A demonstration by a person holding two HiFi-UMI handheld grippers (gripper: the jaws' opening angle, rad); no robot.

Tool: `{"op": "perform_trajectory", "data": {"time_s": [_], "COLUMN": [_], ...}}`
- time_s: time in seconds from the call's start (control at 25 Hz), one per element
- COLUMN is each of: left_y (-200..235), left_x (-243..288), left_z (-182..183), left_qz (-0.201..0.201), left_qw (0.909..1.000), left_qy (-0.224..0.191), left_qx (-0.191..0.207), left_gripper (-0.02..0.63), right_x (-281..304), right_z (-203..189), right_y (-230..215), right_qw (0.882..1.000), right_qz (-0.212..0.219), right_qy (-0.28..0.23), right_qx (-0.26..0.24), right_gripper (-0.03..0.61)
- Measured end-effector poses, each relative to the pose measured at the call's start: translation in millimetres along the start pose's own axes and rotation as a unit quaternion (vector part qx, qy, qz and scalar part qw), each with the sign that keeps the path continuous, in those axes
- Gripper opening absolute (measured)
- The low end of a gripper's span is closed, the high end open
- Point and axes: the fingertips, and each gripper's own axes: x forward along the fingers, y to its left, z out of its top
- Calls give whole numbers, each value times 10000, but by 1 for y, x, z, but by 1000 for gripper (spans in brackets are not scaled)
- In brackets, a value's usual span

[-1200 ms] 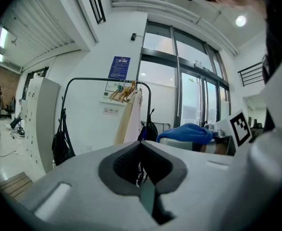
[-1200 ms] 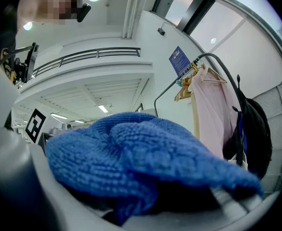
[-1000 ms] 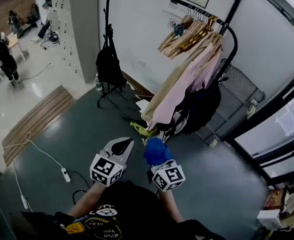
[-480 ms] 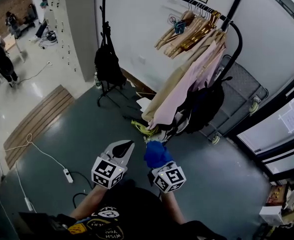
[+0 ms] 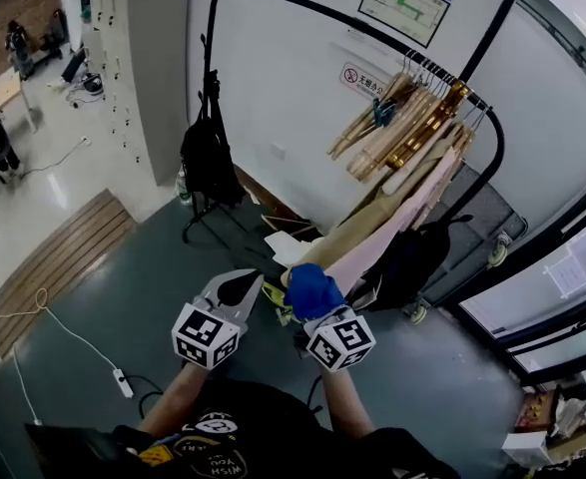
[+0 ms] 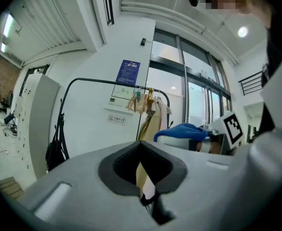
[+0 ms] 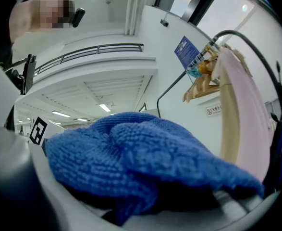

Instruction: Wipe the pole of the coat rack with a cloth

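View from above, looking down at a person's two forearms stretched out over a dark grey floor (image 5: 103, 297). Each hand held a grey two-jaw tool with a marker cube at its back.

The right tool (image 5: 310, 302) was clamped shut on a bunched blue cloth (image 5: 312, 289), which puffed out over the jaws and covered their tips. In the right gripper view the knitted blue cloth filled most of the picture and lay pinched between the two jaws.

The left tool (image 5: 241, 285) sat just beside it, to its left. Its jaws were closed with the tips meeting, and nothing was held between them. Only a small dark-lined gap showed behind the tips.

Ahead of both tools, apart from them, stood a black coat rack (image 5: 207, 38) against a white wall. Its pole rose upright on the left, curved over at the top and ran as a long bar to the right, then bent down again. The cloth was not touching the pole.

A black bag (image 5: 209, 158) hung on the left upright. Wooden hangers (image 5: 402, 128) crowded the right end of the bar, with beige and pink garments (image 5: 372, 238) drooping from them. A small sign (image 5: 360, 78) was fixed to the wall under the bar.
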Motion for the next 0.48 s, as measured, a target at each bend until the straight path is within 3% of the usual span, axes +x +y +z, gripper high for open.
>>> {"op": "perform_trajectory", "data": {"time_s": [0.12, 0.32, 0.48], "left_y": [47, 109, 136], "left_x": [17, 48, 99], "left_z": [28, 77, 124], "left_qz": [-172, -758, -1231], "left_qw": [9998, 9964, 9895], "left_qy": [-90, -369, -599], "left_qx": [-24, 5, 462], "left_gripper": [0, 0, 0], "right_x": [63, 148, 193], "right_z": [47, 156, 237], "right_y": [-12, -39, -74], "right_qw": [9996, 9924, 9824], "right_qz": [-49, -247, -586], "right_qy": [-150, -850, -1325], "right_qx": [-222, -852, -1177], "right_gripper": [12, 12, 12]}}
